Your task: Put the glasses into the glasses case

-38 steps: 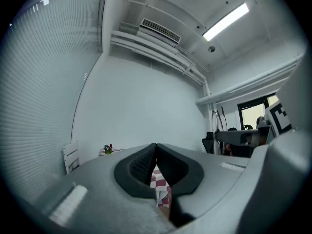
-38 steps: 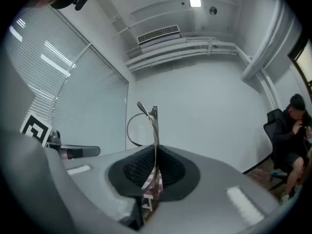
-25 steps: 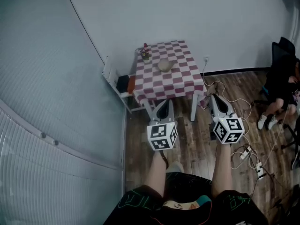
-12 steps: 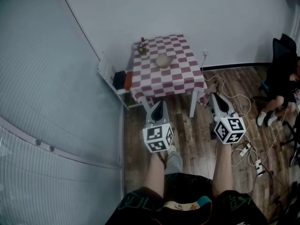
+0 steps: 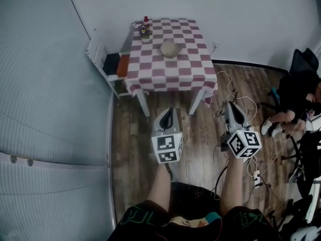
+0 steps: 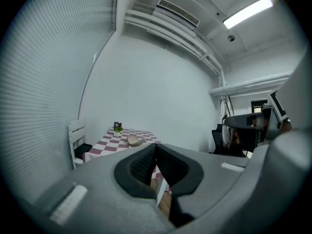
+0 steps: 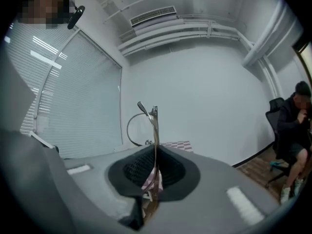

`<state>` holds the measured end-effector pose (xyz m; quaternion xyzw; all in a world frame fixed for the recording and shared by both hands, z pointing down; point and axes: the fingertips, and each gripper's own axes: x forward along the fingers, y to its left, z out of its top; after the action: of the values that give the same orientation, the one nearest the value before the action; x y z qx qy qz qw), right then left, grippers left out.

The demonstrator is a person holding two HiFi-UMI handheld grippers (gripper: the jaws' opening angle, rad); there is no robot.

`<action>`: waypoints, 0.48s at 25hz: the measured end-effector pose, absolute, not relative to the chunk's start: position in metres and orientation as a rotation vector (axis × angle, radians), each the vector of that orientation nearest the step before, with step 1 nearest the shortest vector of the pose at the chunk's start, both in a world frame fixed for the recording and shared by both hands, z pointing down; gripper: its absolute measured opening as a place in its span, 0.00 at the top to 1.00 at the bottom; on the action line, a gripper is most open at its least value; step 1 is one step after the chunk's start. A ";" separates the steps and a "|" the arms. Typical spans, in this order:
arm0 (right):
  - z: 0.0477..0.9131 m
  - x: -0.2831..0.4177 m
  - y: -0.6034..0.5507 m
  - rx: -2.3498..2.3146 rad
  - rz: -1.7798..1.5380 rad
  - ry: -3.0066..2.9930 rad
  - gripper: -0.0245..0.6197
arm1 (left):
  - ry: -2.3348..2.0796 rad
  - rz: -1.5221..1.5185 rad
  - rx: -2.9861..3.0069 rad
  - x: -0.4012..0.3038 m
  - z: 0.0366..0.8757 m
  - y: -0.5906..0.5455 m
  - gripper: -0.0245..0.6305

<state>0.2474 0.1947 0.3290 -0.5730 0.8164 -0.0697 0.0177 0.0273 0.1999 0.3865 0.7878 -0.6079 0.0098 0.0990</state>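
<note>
The beige glasses case [image 5: 170, 48] lies on the checkered table [image 5: 170, 77], far ahead of both grippers; the left gripper view also has the case [image 6: 132, 140] on that table [image 6: 105, 144]. My right gripper [image 5: 229, 106] is held over the wooden floor, short of the table. In the right gripper view, that gripper [image 7: 155, 155] is shut on the thin-rimmed glasses [image 7: 154, 123], which stick up between its jaws. My left gripper [image 5: 168, 112] hangs level with it, to the left. Its jaws [image 6: 156, 152] are closed together with nothing in them.
A small flower pot [image 5: 145, 30] stands at the table's far left corner. A white chair [image 5: 103, 59] holding dark and orange things is left of the table. Cables [image 5: 235, 97] and a power strip [image 5: 256, 177] lie on the floor to the right, near a seated person [image 5: 296, 92].
I have moved closer to the table, which now sits higher and further left in the head view. Both grippers stay in front of me, their grip unchanged.
</note>
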 end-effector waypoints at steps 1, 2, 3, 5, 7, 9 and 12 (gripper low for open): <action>0.337 0.243 0.186 -1.770 -0.241 2.547 0.93 | -1.802 0.049 2.303 0.021 0.397 0.196 0.95; 0.346 0.238 0.177 -1.760 -0.270 2.555 0.93 | -1.806 0.075 2.273 0.014 0.408 0.192 0.95; 0.355 0.232 0.168 -1.749 -0.301 2.562 0.93 | -1.811 0.105 2.245 0.005 0.418 0.188 0.95; 0.369 0.217 0.150 -1.729 -0.355 2.571 0.93 | -1.823 0.158 2.195 -0.013 0.432 0.176 0.95; 0.377 0.204 0.129 -1.713 -0.393 2.580 0.93 | -1.834 0.180 2.165 -0.027 0.436 0.160 0.95; 0.380 0.194 0.108 -1.698 -0.419 2.582 0.93 | -1.839 0.185 2.155 -0.035 0.437 0.140 0.95; 0.379 0.188 0.078 -1.704 -0.430 2.575 0.93 | -1.819 0.217 2.149 -0.039 0.444 0.109 0.95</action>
<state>0.1878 0.0777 0.3795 -0.5465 0.8259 -0.1380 0.0117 -0.0390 0.1092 0.4442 0.7515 -0.6360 0.0757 0.1583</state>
